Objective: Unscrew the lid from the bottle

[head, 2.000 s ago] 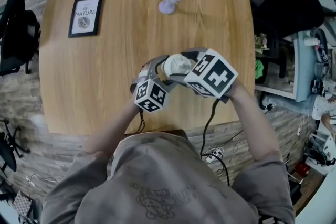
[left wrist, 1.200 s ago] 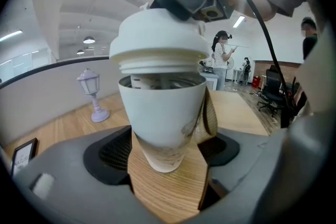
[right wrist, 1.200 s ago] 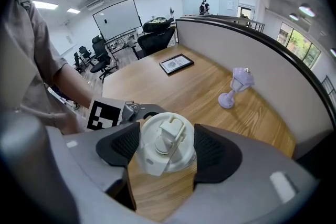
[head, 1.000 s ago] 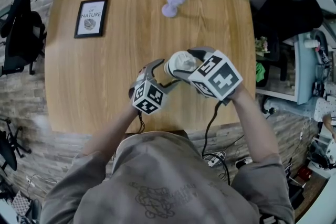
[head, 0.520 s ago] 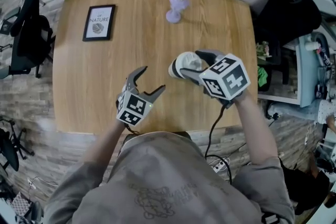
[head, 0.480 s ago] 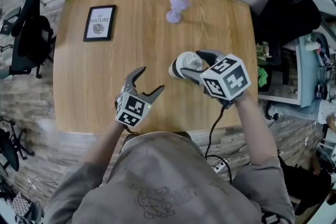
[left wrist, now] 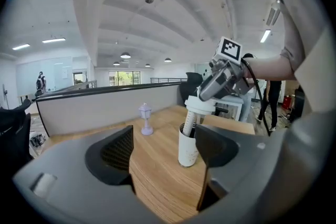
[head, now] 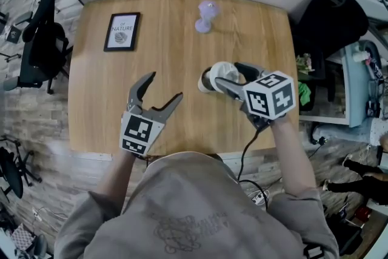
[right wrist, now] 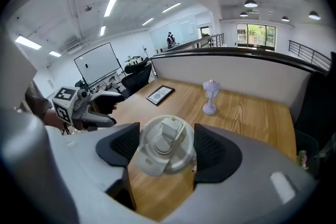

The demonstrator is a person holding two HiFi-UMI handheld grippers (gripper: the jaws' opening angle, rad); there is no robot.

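Our right claw (right wrist: 165, 147) is clenched on the white lid (right wrist: 161, 159), lifted just above the bottle (left wrist: 188, 148) with its straw dipping inside — the unscrewing looks done. Our left claw (left wrist: 167, 148) is released, jaws closing a little on nothing, so next the lid should go straight up or the loose bottle may tip. The bottle stands on a wooden table (head: 109, 100) with a purple lamp (head: 205, 16) and a framed picture (head: 121, 31), in a bright office.

White lid (right wrist: 163, 152), lilac lantern (head: 205, 16)
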